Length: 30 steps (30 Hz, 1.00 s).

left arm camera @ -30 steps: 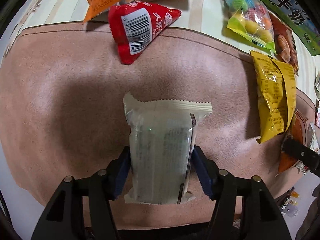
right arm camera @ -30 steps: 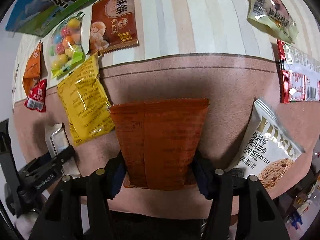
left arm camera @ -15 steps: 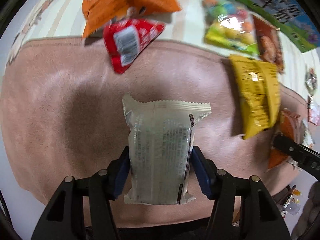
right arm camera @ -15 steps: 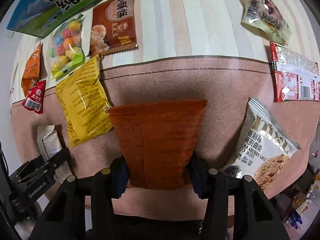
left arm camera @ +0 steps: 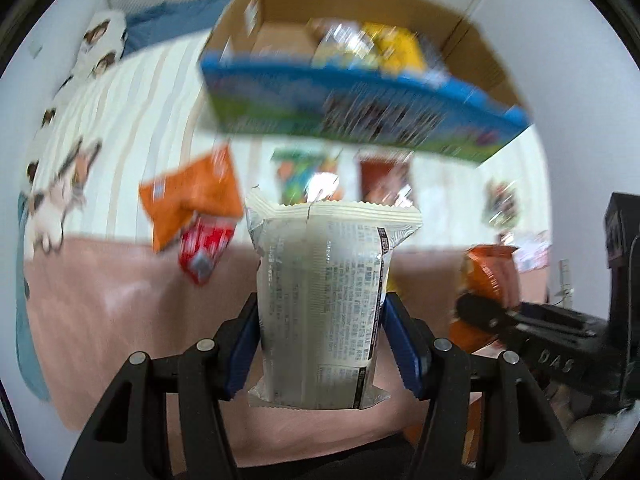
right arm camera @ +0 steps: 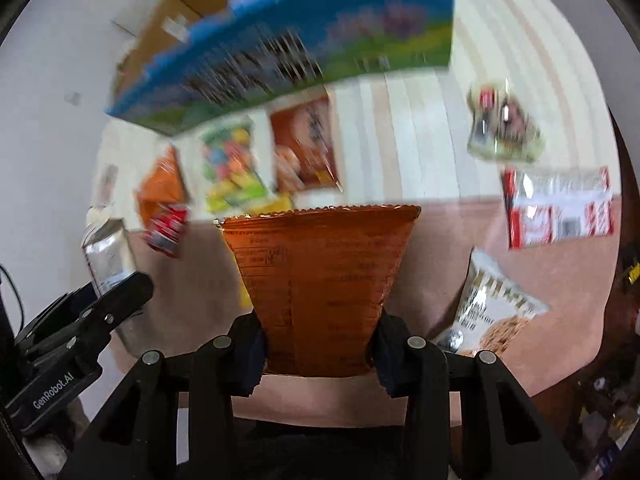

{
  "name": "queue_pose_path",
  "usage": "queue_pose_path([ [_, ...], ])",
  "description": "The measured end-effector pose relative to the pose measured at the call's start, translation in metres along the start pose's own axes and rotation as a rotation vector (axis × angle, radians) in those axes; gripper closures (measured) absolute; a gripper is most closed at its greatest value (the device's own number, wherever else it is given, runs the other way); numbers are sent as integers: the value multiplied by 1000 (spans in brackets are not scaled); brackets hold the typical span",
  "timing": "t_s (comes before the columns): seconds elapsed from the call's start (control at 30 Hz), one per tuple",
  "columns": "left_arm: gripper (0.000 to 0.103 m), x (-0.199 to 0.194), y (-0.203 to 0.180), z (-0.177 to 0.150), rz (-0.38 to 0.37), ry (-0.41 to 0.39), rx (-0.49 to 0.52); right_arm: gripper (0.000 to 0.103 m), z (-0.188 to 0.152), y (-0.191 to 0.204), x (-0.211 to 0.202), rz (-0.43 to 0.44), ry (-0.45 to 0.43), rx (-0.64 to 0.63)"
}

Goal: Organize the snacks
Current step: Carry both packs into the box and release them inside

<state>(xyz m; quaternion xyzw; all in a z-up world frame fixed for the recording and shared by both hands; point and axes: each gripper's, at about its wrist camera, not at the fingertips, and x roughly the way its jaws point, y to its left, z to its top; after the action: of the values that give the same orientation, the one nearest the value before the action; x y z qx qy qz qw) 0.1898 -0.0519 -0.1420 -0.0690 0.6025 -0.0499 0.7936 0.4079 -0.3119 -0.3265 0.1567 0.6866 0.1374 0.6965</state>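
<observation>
My left gripper (left arm camera: 322,344) is shut on a white snack packet (left arm camera: 324,300) and holds it upright above the pink blanket (left arm camera: 120,300). My right gripper (right arm camera: 318,344) is shut on an orange-brown snack bag (right arm camera: 320,280), also lifted. Each gripper shows in the other's view: the right one (left arm camera: 500,316) with its orange bag, the left one (right arm camera: 104,304) with its white packet. A cardboard box (left arm camera: 360,72) with a blue and green front stands ahead, with several snacks inside; it also shows in the right wrist view (right arm camera: 288,48).
Loose snacks lie on the striped sheet and blanket: an orange bag (left arm camera: 192,200), a red packet (left arm camera: 204,248), a colourful candy bag (right arm camera: 230,164), a brown shrimp-cracker bag (right arm camera: 304,148), a cookie bag (right arm camera: 492,312), a red-and-white packet (right arm camera: 560,208), a pale packet (right arm camera: 504,128).
Both grippers have lifted and tilted up with their snacks. The view has swung from the blanket below to the cardboard box ahead. Both views are motion-blurred.
</observation>
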Motion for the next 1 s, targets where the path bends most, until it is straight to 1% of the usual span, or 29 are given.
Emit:
queue_pose_path([
  [0.03,46,-11,-5,9,-15,-23,7,57,6,1,-10,14,-20,-6],
  [0.07,46,-10,-1,20,-32,-41,15,57,12,4,-25,26,-42,-12],
  [0.1,46,-17,-1,28,-44,-54,22,57,20,5,-38,36,-67,-16],
  [0.23,46,-42,-10,64,-82,-109,51,57,58,9,-85,64,-162,-35],
  [0.27,46,-46,-13,81,-81,-125,59,57,68,9,-94,49,-198,-49],
  [0.3,46,-49,-15,89,-77,-133,62,57,83,10,-103,35,-222,-59],
  [0.33,46,-51,-16,105,-79,-143,64,57,93,10,-107,25,-240,-63],
  [0.43,46,-50,-13,138,-73,-145,58,57,132,12,-114,-3,-265,-72],
  [0.47,46,-42,-12,153,-58,-132,65,57,143,12,-112,-9,-266,-74],
  [0.53,45,-27,-8,173,-33,-107,64,57,167,15,-104,-20,-246,-76],
  [0.63,45,11,2,204,-18,-15,47,57,201,24,-82,-31,-198,-86],
  [0.7,45,41,11,224,-18,64,25,57,222,31,-61,-38,-147,-98],
  [0.77,45,67,21,240,-19,136,-5,57,233,36,-41,-57,-109,-106],
  [0.83,46,84,27,247,-12,183,-20,57,242,40,-22,-76,-68,-110],
  [0.87,46,91,30,250,-11,202,-26,57,239,40,-13,-82,-50,-113],
  [0.9,46,100,33,251,-7,226,-28,57,244,40,-5,-86,-30,-108],
  [1.0,46,115,36,249,-7,274,-27,57,247,39,12,-89,11,-103],
])
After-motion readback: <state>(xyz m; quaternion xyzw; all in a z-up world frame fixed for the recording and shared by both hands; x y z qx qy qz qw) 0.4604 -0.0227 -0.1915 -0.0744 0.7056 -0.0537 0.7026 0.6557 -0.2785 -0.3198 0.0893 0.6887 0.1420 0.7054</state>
